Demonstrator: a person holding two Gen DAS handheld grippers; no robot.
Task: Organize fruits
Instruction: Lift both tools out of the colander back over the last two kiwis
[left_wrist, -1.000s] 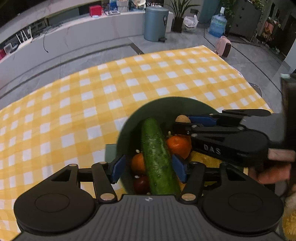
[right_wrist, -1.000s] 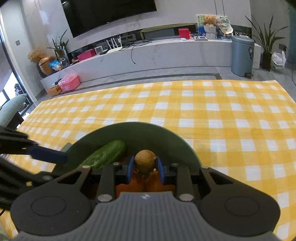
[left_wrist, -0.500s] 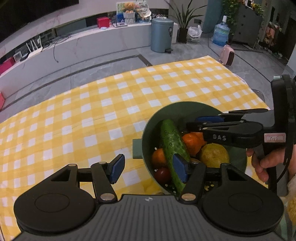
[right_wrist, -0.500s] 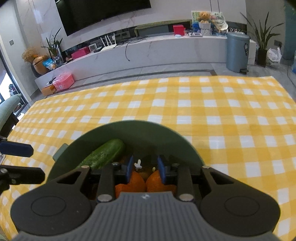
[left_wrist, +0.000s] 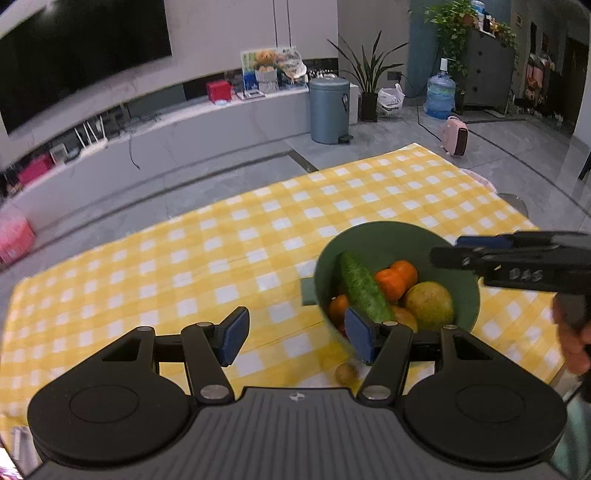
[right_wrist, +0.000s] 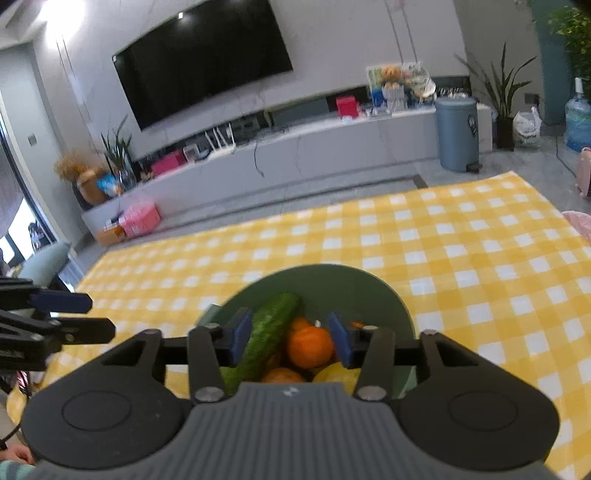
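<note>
A green bowl (left_wrist: 388, 236) stands on the yellow checked cloth and holds a cucumber (left_wrist: 364, 290), oranges (left_wrist: 397, 280), a yellow-green round fruit (left_wrist: 430, 304) and other fruit. A small brown fruit (left_wrist: 346, 373) lies on the cloth beside the bowl's near side. My left gripper (left_wrist: 295, 341) is open and empty, left of and above the bowl. My right gripper (right_wrist: 291, 341) is open and empty above the bowl (right_wrist: 332, 280), over the cucumber (right_wrist: 269, 332) and an orange (right_wrist: 310, 345).
The yellow checked cloth (left_wrist: 184, 266) covers the table, with its far edge toward the grey floor. A grey bin (left_wrist: 328, 109), a low white shelf and a pink heater (left_wrist: 457, 134) stand beyond the table. The left gripper shows at the left edge of the right wrist view (right_wrist: 55, 321).
The right gripper opened and let go of the small brown fruit over the bowl, then rose. The left gripper drew back and left from the bowl. A small brown fruit now lies on the cloth.
</note>
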